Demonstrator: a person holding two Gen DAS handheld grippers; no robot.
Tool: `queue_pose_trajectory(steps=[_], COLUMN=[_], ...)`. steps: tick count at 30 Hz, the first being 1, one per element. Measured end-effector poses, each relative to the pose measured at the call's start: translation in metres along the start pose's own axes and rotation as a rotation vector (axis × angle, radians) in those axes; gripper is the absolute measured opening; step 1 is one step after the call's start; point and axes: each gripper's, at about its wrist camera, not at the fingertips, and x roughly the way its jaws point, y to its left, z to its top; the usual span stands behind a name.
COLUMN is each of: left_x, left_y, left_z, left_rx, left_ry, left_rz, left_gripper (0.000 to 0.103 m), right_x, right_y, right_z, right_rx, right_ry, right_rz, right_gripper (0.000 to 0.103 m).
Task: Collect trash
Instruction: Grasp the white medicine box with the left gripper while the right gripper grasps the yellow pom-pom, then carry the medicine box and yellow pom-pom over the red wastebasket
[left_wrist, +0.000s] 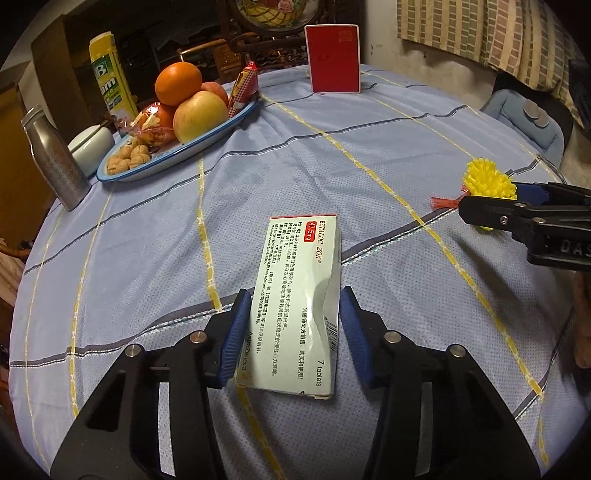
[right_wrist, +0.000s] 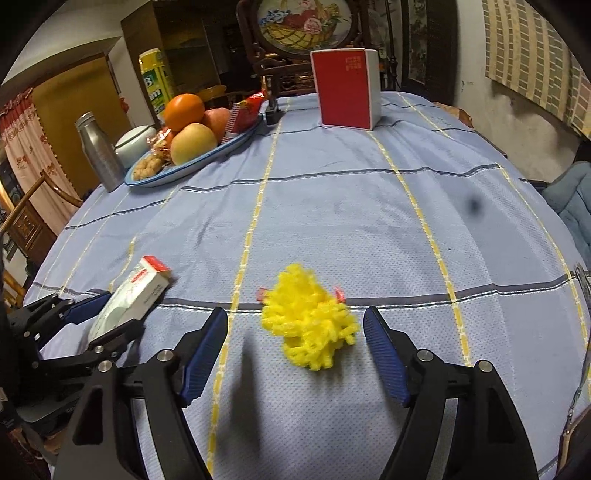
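Pill box (left_wrist: 295, 306) btwn left gripper (left_wrist: 293, 328) pads, unclamped

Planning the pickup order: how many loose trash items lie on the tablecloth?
2: a medicine box between the left hand-held gripper fingers, and a yellow mesh tuft between the right hand-held gripper's. Others may be hidden.

The medicine box (left_wrist: 295, 310) before me reads "BETALOC ZOK", "47.5mg", "7 tablets", "AstraZeneca", plus Chinese print.

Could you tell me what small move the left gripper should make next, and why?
Probably close the left gripper: the medicine box already lies between its open blue pads, which sit at the box's long sides with little or no gap.
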Motion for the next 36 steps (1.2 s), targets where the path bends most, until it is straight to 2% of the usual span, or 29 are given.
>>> queue_pose_trajectory(steps=[2,3,4,6,8,16,22,27,36], left_x=[0.000,-0.001,-0.001,-0.002,-0.004,-0.014,-0.026,-0.041,-0.071], left_y=[0.000,0.000,-0.001,-0.002,-0.002,-0.005,-0.006,-0.009,-0.017], left_z=[0.000,0.000,-0.001,-0.001,-0.001,-0.001,-0.002,-0.007,-0.016], left_rx=[0.000,0.001,0.002,0.005,0.006,0.017,0.012,-0.010,-0.069], left_ry=[-0.001,-0.002,-0.004,-0.011,-0.018,-0.059,-0.101,-0.133,-0.194], left_rz=[0.002,0.003,0.005,0.012,0.016,0.040,0.076,0.097,0.072], left_gripper=[0.050,0.050,0.050,0.050,0.050,0.050,0.049,0.048,0.048], right_x=[0.003,0.004,0.005,0.006,0.007,-0.005,-0.021,-0.041,-0.069], right_y=[-0.002,-0.002,-0.002,0.000,0.002,0.010,0.010,0.013,0.007], right_z=[0.000,0.000,0.000,-0.001,-0.002,-0.004,-0.007,-0.023,-0.048], right_rx=[0.007,0.007,0.004,-0.009,-0.020,-0.073,-0.055,-0.027,0.012], right_ry=[0.007,0.010,0.011,0.018,0.022,-0.035,-0.073,-0.098,-0.106], right_rz=[-0.001,-0.001,-0.002,-0.002,0.003,-0.039,-0.008,0.032,0.068], right_gripper=[0.075,0.071,0.066,0.040,0.035,0.034,0.034,0.034,0.034])
